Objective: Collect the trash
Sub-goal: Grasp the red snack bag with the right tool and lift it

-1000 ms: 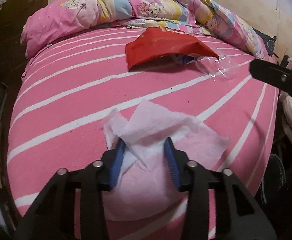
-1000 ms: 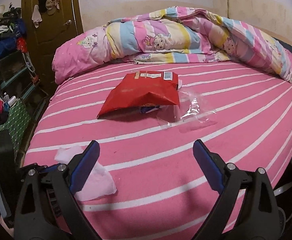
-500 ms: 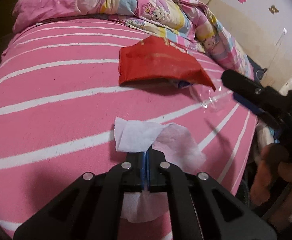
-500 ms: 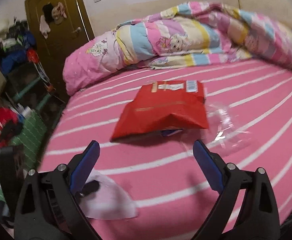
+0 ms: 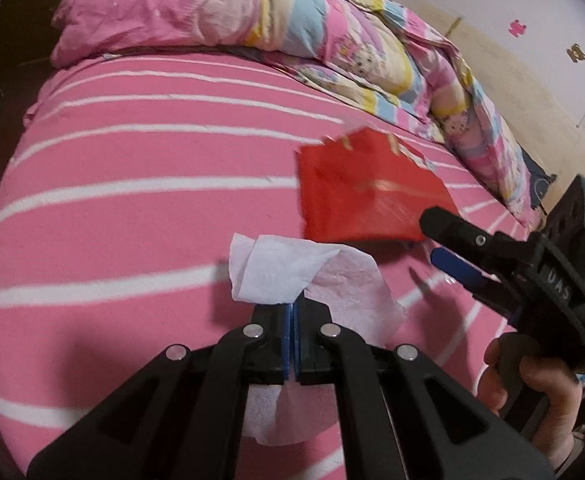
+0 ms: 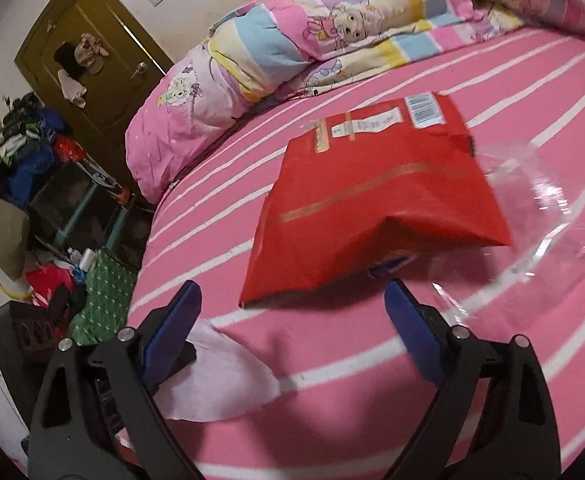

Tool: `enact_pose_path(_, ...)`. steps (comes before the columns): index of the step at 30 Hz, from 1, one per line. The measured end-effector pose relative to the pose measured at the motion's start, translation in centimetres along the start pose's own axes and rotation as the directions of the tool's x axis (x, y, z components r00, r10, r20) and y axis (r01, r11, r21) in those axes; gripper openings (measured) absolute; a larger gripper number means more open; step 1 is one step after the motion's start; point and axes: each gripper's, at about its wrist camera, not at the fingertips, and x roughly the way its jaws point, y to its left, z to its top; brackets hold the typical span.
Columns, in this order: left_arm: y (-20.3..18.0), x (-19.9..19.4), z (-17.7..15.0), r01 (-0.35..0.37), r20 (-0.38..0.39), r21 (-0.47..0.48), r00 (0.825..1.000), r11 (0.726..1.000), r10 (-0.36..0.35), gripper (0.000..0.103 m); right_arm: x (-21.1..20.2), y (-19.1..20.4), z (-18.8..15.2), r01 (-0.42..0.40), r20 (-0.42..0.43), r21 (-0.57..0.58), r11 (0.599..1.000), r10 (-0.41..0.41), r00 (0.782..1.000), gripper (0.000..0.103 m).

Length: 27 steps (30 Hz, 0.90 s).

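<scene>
Left gripper (image 5: 293, 312), lower centre of its view: jaws together, clamped on a white tissue (image 5: 280, 276) that fans out above and below the pads. The tissue sits over the pink striped bed sheet (image 5: 132, 184); whether it hangs clear cannot be told.

Right gripper (image 6: 292, 320), lower centre of its view: jaws wide apart, holding nothing, pointed at a red snack bag (image 6: 372, 204) lying mid-frame on the sheet. A crumpled clear plastic wrapper (image 6: 540, 220) touches the bag's right side. Rolled cartoon quilt (image 6: 332, 32) along the top.

Risks, as judged:
- Bag is puffed and slick; a pinch on the raised lower edge may slip off.
- Jaws could snag the sheet with it.
- Clear wrapper is hard to see and easily missed.
- Thin tissue may tear or pull out of its narrow pinch.
</scene>
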Motion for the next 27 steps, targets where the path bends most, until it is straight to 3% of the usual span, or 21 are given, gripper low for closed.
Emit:
enact_pose_path(2, 1.0, 0.0, 0.4, -0.016, -0.007, -0.031, 1.000, 0.999, 0.016, 0.001, 1.0, -0.3, 0.2, -0.033, -0.017, 0.041, 0.999, 0.033, 0.999, 0.083)
enact_pose_path(6, 2.4, 0.3, 0.4, -0.038, -0.035, -0.057, 0.999, 0.998, 0.036, 0.001, 2.8, -1.6, 0.4, -0.097, -0.045, 0.160, 0.982, 0.105, 0.993, 0.061)
enact_pose_path(10, 3.1, 0.3, 0.1, -0.034, -0.043, -0.064, 0.999, 0.997, 0.031, 0.001, 3.6, -2.1, 0.6, -0.089, -0.040, 0.218, 0.972, 0.100, 0.994, 0.028)
enact_pose_path(12, 3.5, 0.1, 0.1, -0.033, -0.036, -0.070, 0.999, 0.997, 0.031, 0.001, 3.3, -1.9, 0.5, -0.084, -0.025, 0.208, 0.975, 0.091, 0.996, 0.020)
enact_pose_path(18, 3.3, -1.2, 0.5, -0.008, 0.006, -0.077, 1.000, 0.997, 0.009, 0.001, 1.1, 2.0, 0.5, 0.015, 0.052, -0.005, 1.000, -0.014, 0.999, 0.008)
enact_pose_path(23, 2.3, -3.0, 0.4, 0.015, 0.054, -0.055, 0.998, 0.998, -0.012, 0.001, -1.5, 5.1, -1.1, 0.127, 0.093, -0.211, 0.969, -0.109, 0.990, 0.005)
enact_pose_path(27, 1.4, -4.8, -0.4, 0.045, 0.079, -0.046, 0.996, 0.998, -0.041, 0.001, -4.4, 6.2, -2.9, 0.156, 0.109, -0.305, 0.939, -0.128, 0.986, 0.005)
